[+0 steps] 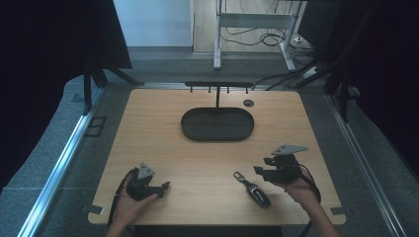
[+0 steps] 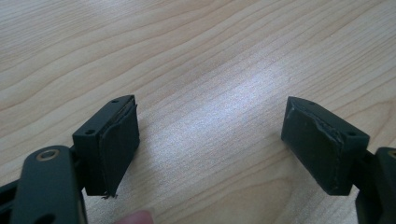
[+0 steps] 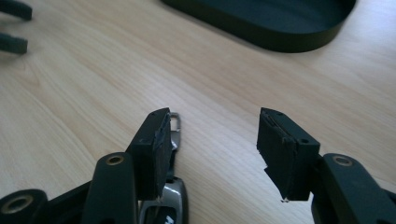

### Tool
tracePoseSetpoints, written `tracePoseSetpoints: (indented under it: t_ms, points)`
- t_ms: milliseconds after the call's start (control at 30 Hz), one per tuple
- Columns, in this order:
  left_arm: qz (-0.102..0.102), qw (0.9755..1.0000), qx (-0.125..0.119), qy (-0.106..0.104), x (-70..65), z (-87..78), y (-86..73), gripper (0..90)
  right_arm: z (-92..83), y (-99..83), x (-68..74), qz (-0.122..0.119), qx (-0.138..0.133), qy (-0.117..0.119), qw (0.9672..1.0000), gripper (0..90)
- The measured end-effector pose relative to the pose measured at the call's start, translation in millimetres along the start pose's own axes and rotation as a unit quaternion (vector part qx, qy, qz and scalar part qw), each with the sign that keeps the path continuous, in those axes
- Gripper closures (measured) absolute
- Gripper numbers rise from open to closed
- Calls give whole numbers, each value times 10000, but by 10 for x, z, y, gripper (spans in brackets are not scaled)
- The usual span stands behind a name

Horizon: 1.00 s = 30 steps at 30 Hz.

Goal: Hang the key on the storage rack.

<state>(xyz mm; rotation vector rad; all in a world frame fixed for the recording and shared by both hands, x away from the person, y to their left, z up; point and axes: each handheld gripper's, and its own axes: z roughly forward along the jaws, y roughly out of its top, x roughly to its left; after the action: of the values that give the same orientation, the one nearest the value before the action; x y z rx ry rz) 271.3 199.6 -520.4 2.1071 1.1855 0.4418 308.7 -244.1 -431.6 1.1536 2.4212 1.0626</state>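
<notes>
Two tools sit in my hands at the near edge of the worktop, left tool and right tool both gaping wide on nothing, a car key fob lying just beside my right one, the black oval tray well beyond.

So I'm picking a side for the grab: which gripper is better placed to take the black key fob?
Right. The right gripper is open beside the black key fob with its metal loop; the left gripper is farther off.
</notes>
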Motion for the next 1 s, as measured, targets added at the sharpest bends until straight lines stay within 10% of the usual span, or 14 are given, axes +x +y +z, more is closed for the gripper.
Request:
tracePoseSetpoints:
  t_ms: [1000]
  points:
    - [3, 10000, 4, -11, -5, -3, -2, 197, 558, 25, 254, -383, 1484, 233, 9879, 537]
